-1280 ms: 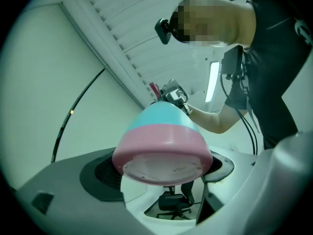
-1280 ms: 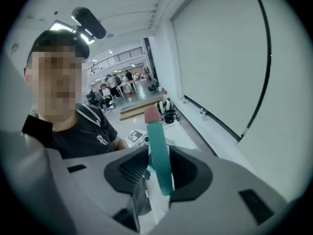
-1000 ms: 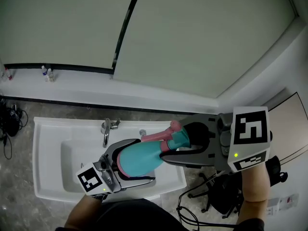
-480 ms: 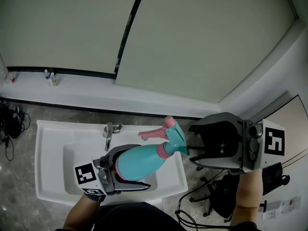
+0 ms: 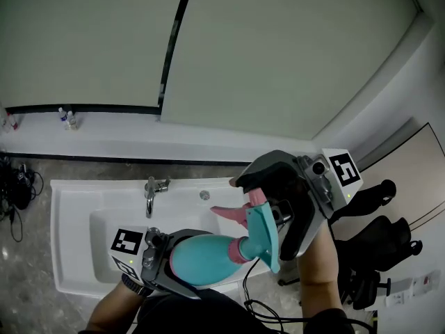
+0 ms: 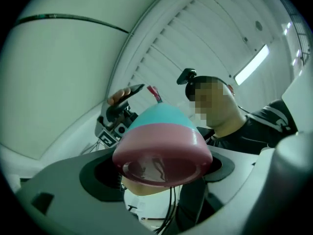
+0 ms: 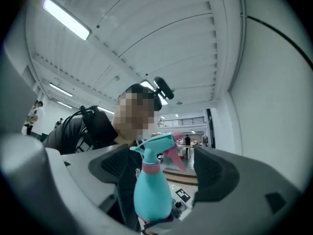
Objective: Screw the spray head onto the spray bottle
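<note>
Spray bottle (image 5: 205, 257) in the head view lies nearly level above the white sink (image 5: 69, 256), its teal body running rightward from the left tool (image 5: 170, 270). That tool is clenched on the bottle's pink bottom end. The spray head (image 5: 264, 234) sits on the neck at the bottle's right end, and its pink trigger (image 5: 229, 213) points toward the tap (image 5: 149, 193). The right tool (image 5: 261, 218) reaches in from the right. Its jaws have just been opening and now stand wide, one above the spray head and one below it, so the head lies between them.

From the left gripper view, the spray bottle (image 6: 159, 119) fills the middle and points away from the camera. Its pink base (image 6: 161, 155) is pinched between the two jaws of the left tool (image 6: 161, 169). The right tool (image 6: 120, 112) shows small beyond the bottle's far end.

From the right gripper view, the spray bottle (image 7: 151, 192) stands upright in the gap of the right tool (image 7: 161, 168). The spray head (image 7: 154, 146) is on top, with a pink collar (image 7: 150, 168) at the neck. A clear space shows between each dark pad and the bottle, so this tool is released and grips nothing.
</note>
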